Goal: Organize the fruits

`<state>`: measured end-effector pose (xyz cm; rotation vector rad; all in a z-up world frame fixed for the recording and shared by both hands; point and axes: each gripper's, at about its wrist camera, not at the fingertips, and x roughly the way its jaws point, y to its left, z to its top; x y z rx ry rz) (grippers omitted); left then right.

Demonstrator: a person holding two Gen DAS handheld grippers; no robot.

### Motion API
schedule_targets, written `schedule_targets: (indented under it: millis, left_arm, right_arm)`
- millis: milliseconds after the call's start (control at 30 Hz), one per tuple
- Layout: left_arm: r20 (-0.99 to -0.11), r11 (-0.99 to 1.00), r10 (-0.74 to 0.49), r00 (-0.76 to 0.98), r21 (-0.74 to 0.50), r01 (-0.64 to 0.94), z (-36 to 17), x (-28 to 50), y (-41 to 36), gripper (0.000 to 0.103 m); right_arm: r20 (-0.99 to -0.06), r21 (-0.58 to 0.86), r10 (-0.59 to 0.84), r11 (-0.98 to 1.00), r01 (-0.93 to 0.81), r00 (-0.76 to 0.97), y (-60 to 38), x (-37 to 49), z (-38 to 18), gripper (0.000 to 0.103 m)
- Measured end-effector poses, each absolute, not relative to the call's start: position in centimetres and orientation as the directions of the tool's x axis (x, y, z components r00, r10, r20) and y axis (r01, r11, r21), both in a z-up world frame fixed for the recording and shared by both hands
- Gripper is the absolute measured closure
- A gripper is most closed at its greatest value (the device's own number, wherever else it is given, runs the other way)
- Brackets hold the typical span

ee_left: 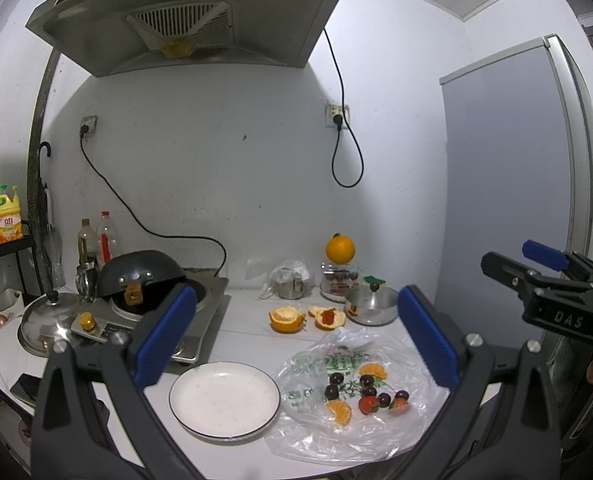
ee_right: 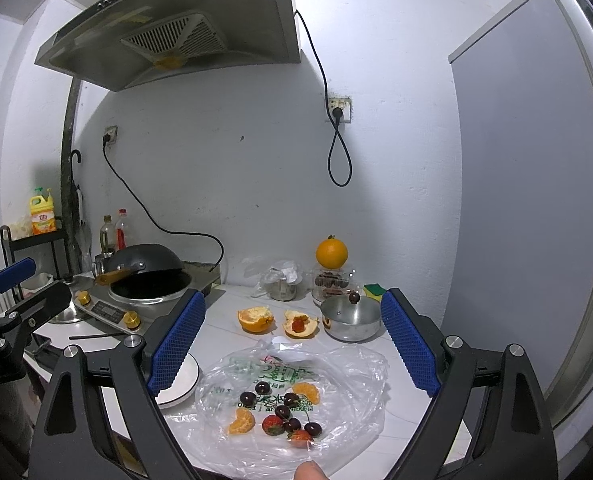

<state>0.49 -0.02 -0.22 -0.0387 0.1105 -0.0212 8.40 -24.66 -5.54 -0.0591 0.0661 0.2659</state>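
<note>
A clear plastic bag (ee_left: 396,420) (ee_right: 348,364) lies flat on the white counter. On it sit several dark cherries (ee_left: 335,378) (ee_right: 282,412), two strawberries (ee_left: 368,405) (ee_right: 272,425) and two tangerine pieces (ee_left: 340,412) (ee_right: 242,421). An empty white plate (ee_left: 224,398) (ee_right: 184,380) rests just left of the bag. My left gripper (ee_left: 296,340) hovers open above the plate and bag, holding nothing. My right gripper (ee_right: 294,344) hangs open over the bag, also holding nothing; it shows in the left wrist view at the right edge (ee_left: 536,272).
Orange peels (ee_left: 286,319) (ee_right: 256,319), one holding a strawberry (ee_right: 298,325), lie behind the bag. A small lidded steel pot (ee_left: 370,305) (ee_right: 350,318), a whole orange (ee_left: 340,249) on a jar, and an induction cooker with a wok (ee_left: 144,280) stand further back. A fingertip (ee_right: 310,471) touches the bag's near edge.
</note>
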Motion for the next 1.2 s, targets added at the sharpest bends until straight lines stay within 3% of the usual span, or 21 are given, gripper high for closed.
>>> schedule_targets:
  millis: [733,1200]
  left_arm:
    - [-0.153,0.999,-0.034,0.988,-0.037,0.028,-1.5,3.1,-0.4,0.001]
    - [-0.282,0.998,-0.062,0.958,0.003,0.065,-5.7,8.3,-3.1,0.001]
  right_arm:
    - [-0.115,-0.046,0.249,0.966,-0.255,0.962,-25.1,11.0,-6.4,0.011]
    - [-0.218,-0.052,0.210,0.973,-0.227,0.953,-27.4,15.7,-10.4,0.011]
